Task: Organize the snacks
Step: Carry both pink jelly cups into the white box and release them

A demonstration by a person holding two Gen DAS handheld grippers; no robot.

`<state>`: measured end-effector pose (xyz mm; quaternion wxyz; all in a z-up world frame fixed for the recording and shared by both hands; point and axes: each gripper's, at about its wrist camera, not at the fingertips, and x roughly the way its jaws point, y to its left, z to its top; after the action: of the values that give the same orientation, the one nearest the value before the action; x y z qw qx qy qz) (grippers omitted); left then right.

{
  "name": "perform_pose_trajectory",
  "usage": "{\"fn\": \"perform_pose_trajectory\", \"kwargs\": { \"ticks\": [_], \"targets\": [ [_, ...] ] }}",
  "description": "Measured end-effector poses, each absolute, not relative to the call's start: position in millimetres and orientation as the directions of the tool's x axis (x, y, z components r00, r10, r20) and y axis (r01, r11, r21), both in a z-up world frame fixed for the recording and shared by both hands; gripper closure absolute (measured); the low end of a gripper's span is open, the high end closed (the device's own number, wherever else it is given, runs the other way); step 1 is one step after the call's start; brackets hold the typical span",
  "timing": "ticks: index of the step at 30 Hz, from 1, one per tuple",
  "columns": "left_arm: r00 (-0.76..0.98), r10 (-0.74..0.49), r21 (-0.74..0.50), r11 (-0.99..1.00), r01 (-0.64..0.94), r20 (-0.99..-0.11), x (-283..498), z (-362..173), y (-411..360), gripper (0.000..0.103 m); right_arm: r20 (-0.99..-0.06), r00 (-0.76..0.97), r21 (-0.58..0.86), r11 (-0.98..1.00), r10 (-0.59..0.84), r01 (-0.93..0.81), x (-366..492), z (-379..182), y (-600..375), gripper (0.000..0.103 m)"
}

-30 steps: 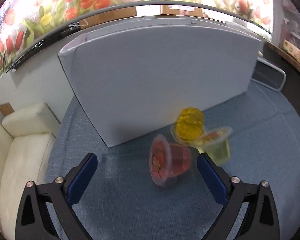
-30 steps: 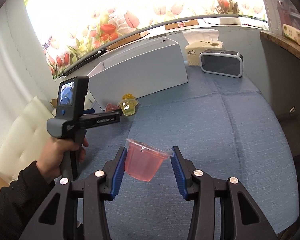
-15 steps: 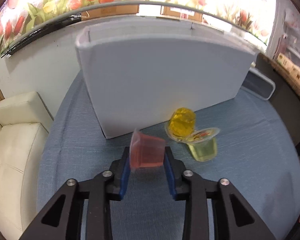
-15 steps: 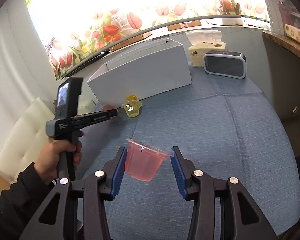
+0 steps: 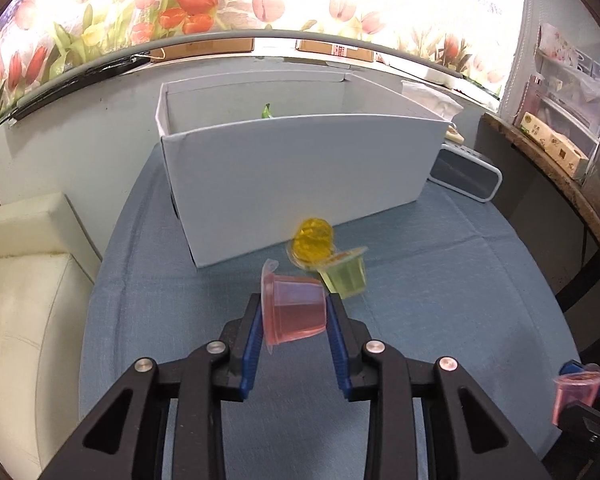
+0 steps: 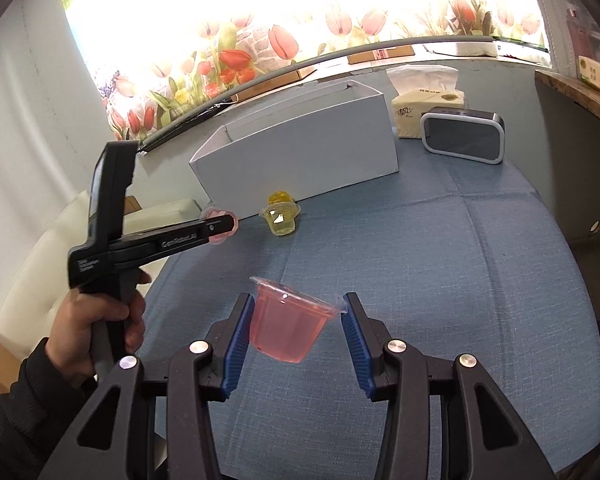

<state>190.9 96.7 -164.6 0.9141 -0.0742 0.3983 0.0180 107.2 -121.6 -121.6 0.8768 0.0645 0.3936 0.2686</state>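
My left gripper (image 5: 294,312) is shut on a pink jelly cup (image 5: 292,306) lying sideways in its jaws, held above the blue cloth in front of the white box (image 5: 300,184). My right gripper (image 6: 296,330) is shut on another pink jelly cup (image 6: 286,328), held upright by its rim above the table's near side. A yellow jelly cup (image 5: 312,240) and a pale green one (image 5: 346,276) lie on the cloth by the box's front wall. The left gripper with its cup shows in the right wrist view (image 6: 220,228).
The open white box holds something green (image 5: 266,112). A grey speaker (image 6: 462,140) and a tissue box (image 6: 426,108) stand to its right. A white sofa (image 5: 24,300) is off the table's left edge. A brown shelf (image 5: 560,168) runs along the right.
My left gripper closed on the pink cup that lay on the cloth and has lifted it and drawn back from the box. My right gripper holds its cup still.
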Motion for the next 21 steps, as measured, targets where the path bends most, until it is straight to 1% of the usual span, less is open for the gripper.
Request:
{"fn": "perform_pose_trajectory", "kwargs": {
  "ticks": [3, 9, 16, 21],
  "targets": [
    [0.692, -0.042, -0.141, 0.986, -0.087, -0.721, 184, -158, 87, 0.069, -0.650, 0.546, 0.328, 0.843, 0.529, -0.426, 108, -119, -122, 0.054],
    [0.724, -0.075, -0.183, 0.980, -0.072, -0.686, 163, -128, 83, 0.069, -0.632, 0.558, 0.315, 0.836, 0.539, -0.450, 120, -107, -116, 0.054],
    [0.769, -0.100, -0.230, 0.971, -0.063, -0.631, 153, -87, 91, 0.069, -0.613, 0.581, 0.258, 0.830, 0.536, -0.494, 155, -86, -100, 0.054],
    [0.798, -0.092, -0.236, 0.970, -0.064, -0.596, 165, -61, 101, 0.069, -0.600, 0.589, 0.229, 0.822, 0.541, -0.521, 189, -65, -84, 0.054]
  ]
}}
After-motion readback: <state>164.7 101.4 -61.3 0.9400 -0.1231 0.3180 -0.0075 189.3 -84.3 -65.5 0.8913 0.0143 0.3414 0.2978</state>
